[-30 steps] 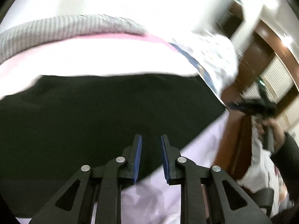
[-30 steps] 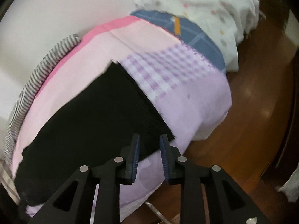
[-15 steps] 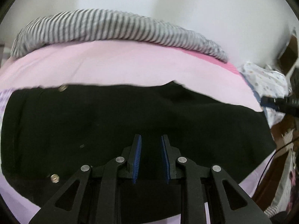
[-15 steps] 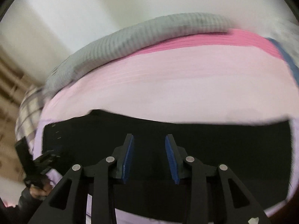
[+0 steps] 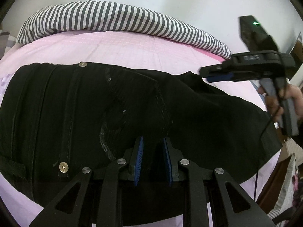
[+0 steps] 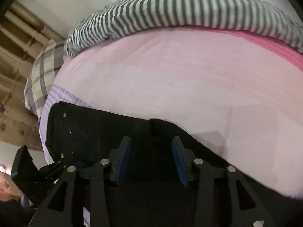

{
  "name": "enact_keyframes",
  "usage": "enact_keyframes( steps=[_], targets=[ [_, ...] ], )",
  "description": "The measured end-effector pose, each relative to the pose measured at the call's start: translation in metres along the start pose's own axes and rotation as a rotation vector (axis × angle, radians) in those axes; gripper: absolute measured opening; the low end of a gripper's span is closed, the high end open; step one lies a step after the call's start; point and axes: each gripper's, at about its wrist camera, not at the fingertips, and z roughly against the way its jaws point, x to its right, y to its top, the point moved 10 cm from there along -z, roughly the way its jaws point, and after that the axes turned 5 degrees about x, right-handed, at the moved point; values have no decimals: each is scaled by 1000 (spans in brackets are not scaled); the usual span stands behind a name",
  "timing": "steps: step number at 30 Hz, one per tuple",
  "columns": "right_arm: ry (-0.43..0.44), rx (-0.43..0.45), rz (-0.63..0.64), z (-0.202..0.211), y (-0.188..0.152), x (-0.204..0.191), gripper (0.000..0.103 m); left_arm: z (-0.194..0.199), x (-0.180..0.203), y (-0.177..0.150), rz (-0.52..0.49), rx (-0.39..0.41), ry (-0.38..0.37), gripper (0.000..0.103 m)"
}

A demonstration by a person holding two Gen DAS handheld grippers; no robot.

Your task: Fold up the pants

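Black pants [image 5: 113, 104] lie flat on a pink sheet [image 5: 132, 49], with metal buttons and a sequinned pocket facing up. My left gripper [image 5: 153, 140] hovers over their near part, tilted down, its blue pads a narrow gap apart with no cloth pinched. My right gripper [image 6: 151, 139] hangs over the pants [image 6: 113, 132] near their far edge. Its jaws are opening and nothing is between them. In the left wrist view the right gripper [image 5: 208, 74] reaches in from the right, held by a hand [image 5: 295, 98]. The left gripper [image 6: 60, 163] shows at the lower left of the right wrist view.
A grey-and-white striped cover [image 5: 123, 22] is bunched along the bed's far side against a white wall. A plaid cloth [image 6: 41, 71] lies at the left end of the bed. Patterned fabric [image 5: 289, 179] and a brown floor show past the right edge.
Both grippers swung over the pants and tilted down. The right gripper's pads spread wider and it came into the left wrist view. The left gripper's gap stayed the same.
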Motion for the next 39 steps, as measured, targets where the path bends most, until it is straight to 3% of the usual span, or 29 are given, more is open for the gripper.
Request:
enact_keyframes(
  steps=[2, 4, 6, 7, 8, 14, 19, 23, 28, 32, 34, 39],
  targets=[
    [10, -27, 12, -10, 0, -1, 56, 3, 0, -2, 12, 5, -10, 23],
    [4, -57, 30, -21, -3, -1, 57, 6, -1, -4, 20, 9, -20, 23],
    [16, -44, 50, -24, -3, -6, 46, 8, -2, -5, 20, 10, -26, 22],
    [51, -45, 49, -23, -4, -11, 23, 9, -2, -6, 23, 9, -28, 23],
    [78, -44, 27, -22, -3, -13, 16, 10, -2, -7, 24, 7, -31, 23],
    [90, 55, -42, -9, 21, -7, 9, 13, -5, -8, 39, -8, -34, 23],
    [30, 30, -63, -31, 23, 8, 7, 16, -6, -13, 33, -7, -31, 22],
    [19, 47, -76, -34, 26, 7, 9, 23, -6, -20, 24, -3, -31, 22],
    [19, 136, -80, 8, 31, 2, 21, 28, -3, -18, 8, -13, -16, 23],
    [-151, 205, -54, 48, 16, 17, 44, 37, 17, 0, -35, 48, -36, 23],
    [-233, 207, -46, 59, -2, 29, 46, 33, 33, 6, -62, 41, -63, 24],
    [-301, 185, -141, 69, -44, 69, 45, 6, 77, 1, -160, -22, -115, 25]
  ],
)
